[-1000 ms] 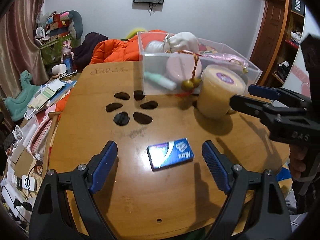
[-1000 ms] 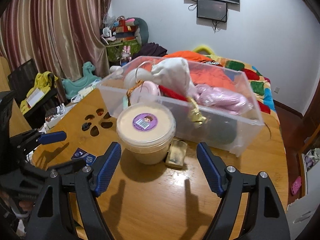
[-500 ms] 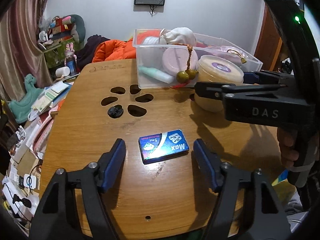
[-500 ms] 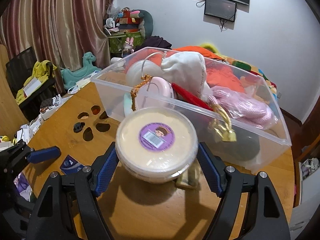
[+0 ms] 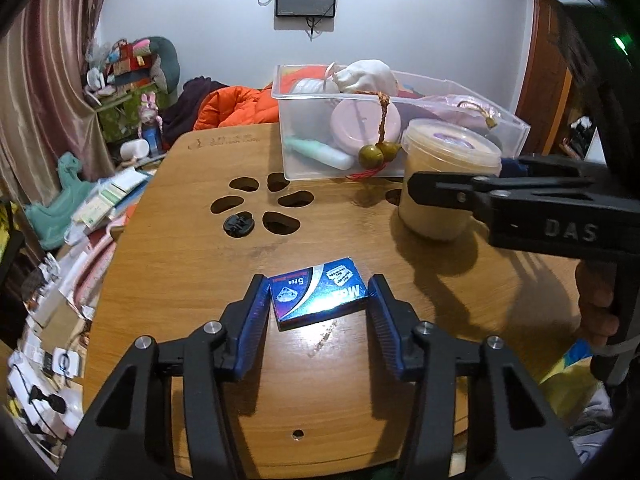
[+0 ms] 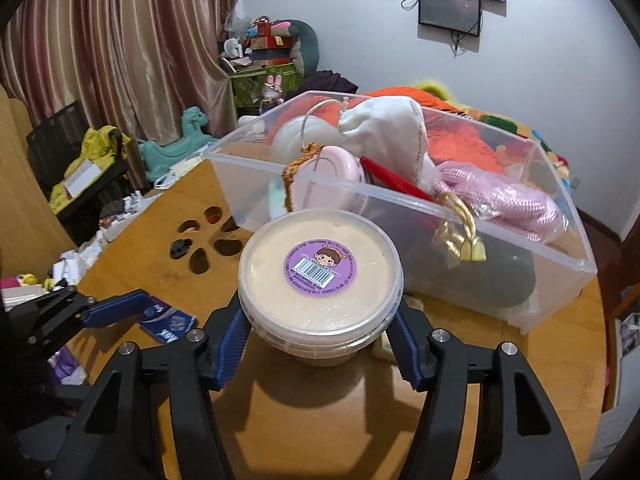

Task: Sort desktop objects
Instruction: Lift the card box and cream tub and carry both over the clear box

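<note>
Item 1: left gripper (image 5: pixel 319 303). Blue-padded fingers (image 5: pixel 253 320) bracket the small blue box (image 5: pixel 318 298) on its 2 short ends; both pads look pressed to the box, so the jaws are clamped on it. The box lies flat on the wooden table (image 5: pixel 192 240), toward the near edge, label "5 pcs" facing up.

Item 2: right gripper (image 6: pixel 320 344). Jaws closed around the cream tub (image 6: pixel 320 280), 1 pad at each side just beneath the lid rim. The tub stands upright on the table, lid on, with 1 purple barcode sticker (image 6: pixel 319 272) at the lid centre. In the left wrist view the gripper (image 5: pixel 412 192) reaches in from the right edge, its near finger crossing the front of the tub (image 5: pixel 448 184).

Item 3: clear plastic bin (image 6: pixel 520 248), at the far edge of the table, directly behind the tub. Contents: white cloth bag (image 6: pixel 384 128), round pink case (image 6: pixel 328 184), pink cord bundle (image 6: pixel 504 200), red strip (image 6: pixel 394 180), dark grey roll (image 6: pixel 480 280). A cord with 2 brown beads (image 5: pixel 378 154) hangs down the outside wall.

Item 4: paw-shaped group of cut-outs (image 5: pixel 260 204) in the table's middle, 1 holding a black object (image 5: pixel 239 225).
</note>
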`<state>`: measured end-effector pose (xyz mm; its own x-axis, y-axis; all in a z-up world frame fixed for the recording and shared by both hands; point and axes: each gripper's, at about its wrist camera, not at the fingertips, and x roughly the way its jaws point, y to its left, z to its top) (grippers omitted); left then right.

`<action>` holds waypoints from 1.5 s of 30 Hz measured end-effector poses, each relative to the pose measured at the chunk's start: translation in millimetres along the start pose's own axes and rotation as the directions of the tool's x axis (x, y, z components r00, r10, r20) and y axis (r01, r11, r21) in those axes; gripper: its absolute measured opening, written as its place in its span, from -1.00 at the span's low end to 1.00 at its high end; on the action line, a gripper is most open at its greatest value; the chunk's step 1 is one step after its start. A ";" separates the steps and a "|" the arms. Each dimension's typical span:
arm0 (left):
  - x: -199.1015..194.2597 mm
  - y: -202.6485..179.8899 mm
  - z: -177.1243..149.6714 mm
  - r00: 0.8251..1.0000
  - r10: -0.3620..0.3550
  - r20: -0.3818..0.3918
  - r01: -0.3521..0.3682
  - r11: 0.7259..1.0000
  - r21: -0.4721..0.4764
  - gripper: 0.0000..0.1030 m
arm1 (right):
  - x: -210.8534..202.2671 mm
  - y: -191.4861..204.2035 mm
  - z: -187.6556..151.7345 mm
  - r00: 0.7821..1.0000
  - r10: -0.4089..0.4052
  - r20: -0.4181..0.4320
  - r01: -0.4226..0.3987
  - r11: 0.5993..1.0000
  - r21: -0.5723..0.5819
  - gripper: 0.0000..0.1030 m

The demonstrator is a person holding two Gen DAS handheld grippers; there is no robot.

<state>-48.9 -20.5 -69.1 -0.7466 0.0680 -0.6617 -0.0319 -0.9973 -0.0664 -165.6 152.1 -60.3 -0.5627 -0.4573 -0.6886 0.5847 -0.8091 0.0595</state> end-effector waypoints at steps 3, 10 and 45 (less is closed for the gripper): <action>-2.2 6.5 1.7 1.000 -0.020 -0.001 0.020 0.999 -0.038 -0.03 | -6.9 -1.5 -1.7 0.999 0.043 0.004 -0.043 0.999 0.023 0.07; -15.8 11.3 11.9 0.999 -0.014 0.040 0.017 0.998 -0.053 -0.03 | -23.0 4.2 -7.0 0.998 0.049 0.028 -0.049 0.999 0.007 0.07; -17.3 -37.0 131.6 0.967 -0.140 0.212 0.123 0.988 0.091 -0.03 | -86.9 -72.3 37.0 0.980 -0.060 0.192 0.037 0.992 0.121 0.08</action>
<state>-122.3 11.5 43.0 -0.8588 0.1990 -0.4721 -0.1837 -0.9798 -0.0790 -180.6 236.7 22.0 -0.6986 -0.4701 -0.5394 0.4881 -0.8643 0.1212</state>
